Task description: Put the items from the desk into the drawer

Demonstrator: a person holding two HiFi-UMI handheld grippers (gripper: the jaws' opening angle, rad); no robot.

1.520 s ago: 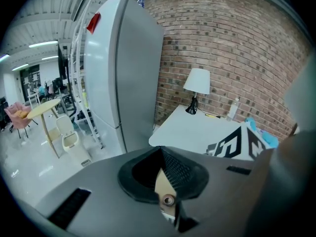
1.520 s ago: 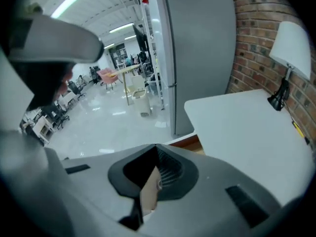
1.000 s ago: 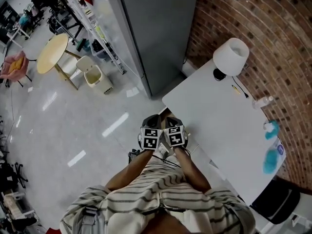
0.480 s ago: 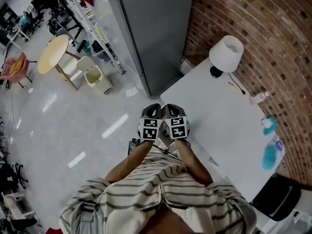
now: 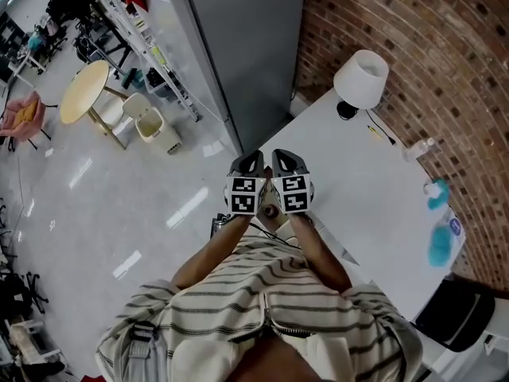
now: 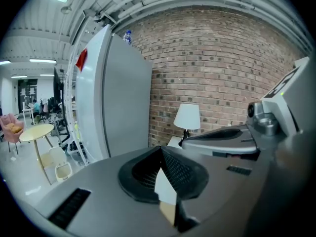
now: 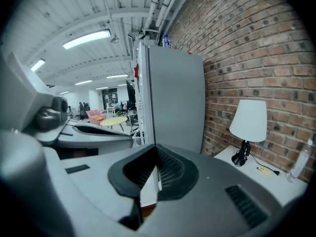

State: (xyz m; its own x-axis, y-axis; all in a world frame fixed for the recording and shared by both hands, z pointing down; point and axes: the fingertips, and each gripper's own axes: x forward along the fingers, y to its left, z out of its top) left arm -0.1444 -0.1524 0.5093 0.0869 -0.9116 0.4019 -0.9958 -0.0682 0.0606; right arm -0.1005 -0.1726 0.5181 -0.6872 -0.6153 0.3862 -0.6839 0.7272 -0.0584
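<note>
Head view: left gripper [image 5: 251, 160] and right gripper [image 5: 285, 158], side by side, raised higher than a second ago, now over the near edge of the tabletop [image 5: 374, 201]. The blue items [image 5: 438, 249] and the pen [image 5: 374, 134] lie by the brick wall, well apart from us. We see no drawer.

Left gripper view: fingers [image 6: 175, 169] together, empty.

Right gripper view: fingers [image 7: 169, 169] together, empty. We judge this an approach only, with nothing stowed yet.

Bright ceiling tubes [image 7: 87, 38] streak glare on the floor [image 5: 95, 213]; gripper views bulge, corners black.
</note>
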